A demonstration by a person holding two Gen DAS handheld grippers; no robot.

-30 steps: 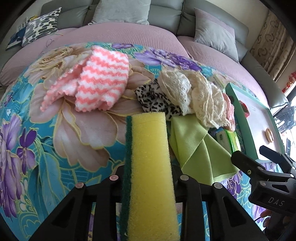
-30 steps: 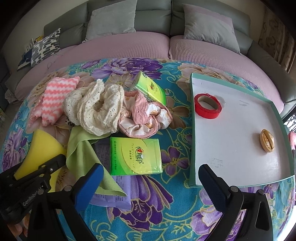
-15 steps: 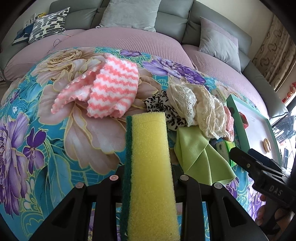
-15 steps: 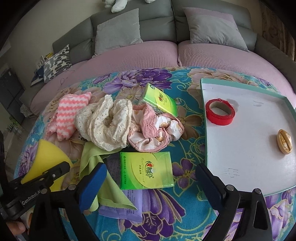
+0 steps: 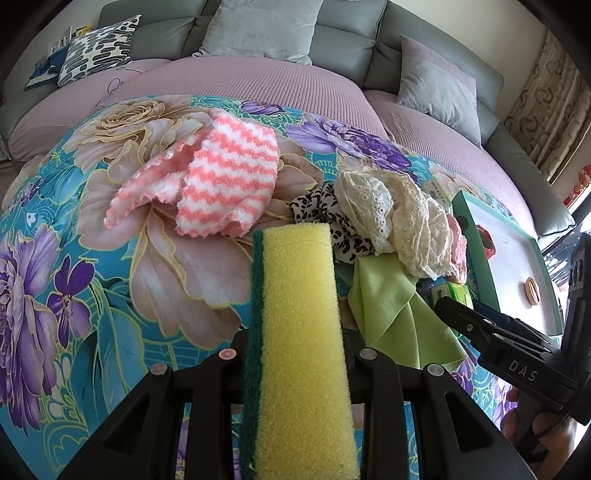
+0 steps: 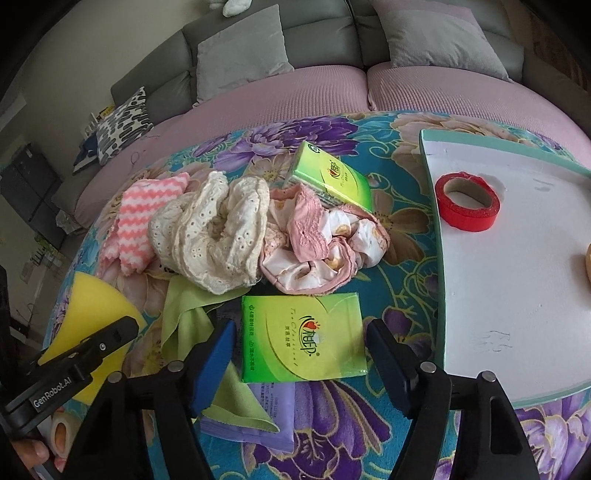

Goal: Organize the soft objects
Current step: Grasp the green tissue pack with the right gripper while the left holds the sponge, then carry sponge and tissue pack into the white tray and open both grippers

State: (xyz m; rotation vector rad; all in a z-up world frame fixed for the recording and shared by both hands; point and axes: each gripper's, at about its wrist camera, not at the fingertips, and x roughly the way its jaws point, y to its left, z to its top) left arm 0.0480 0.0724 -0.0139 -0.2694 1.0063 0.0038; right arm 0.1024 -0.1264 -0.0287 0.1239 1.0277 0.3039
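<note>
My left gripper (image 5: 293, 354) is shut on a yellow sponge (image 5: 299, 325) with a green scouring side, held above the floral cloth; the sponge also shows in the right wrist view (image 6: 92, 317). My right gripper (image 6: 301, 350) is open, its jaws on either side of a green tissue pack (image 6: 303, 338) lying flat. A pink-white zigzag towel (image 5: 221, 184), a cream lace cloth (image 6: 218, 232), a pink garment (image 6: 321, 243), a leopard-print cloth (image 5: 332, 214) and a lime cloth (image 5: 395, 310) lie piled mid-table.
A white tray with a teal rim (image 6: 439, 236) at the right holds a red tape roll (image 6: 467, 201) and a small tan ring (image 5: 532, 291). A second green tissue pack (image 6: 332, 177) and a purple pack (image 6: 266, 413) lie nearby. A sofa with cushions (image 5: 258, 29) stands behind.
The right gripper has moved forward and down, so the green tissue pack now sits between its open jaws. The left gripper has drawn back a little with the sponge.
</note>
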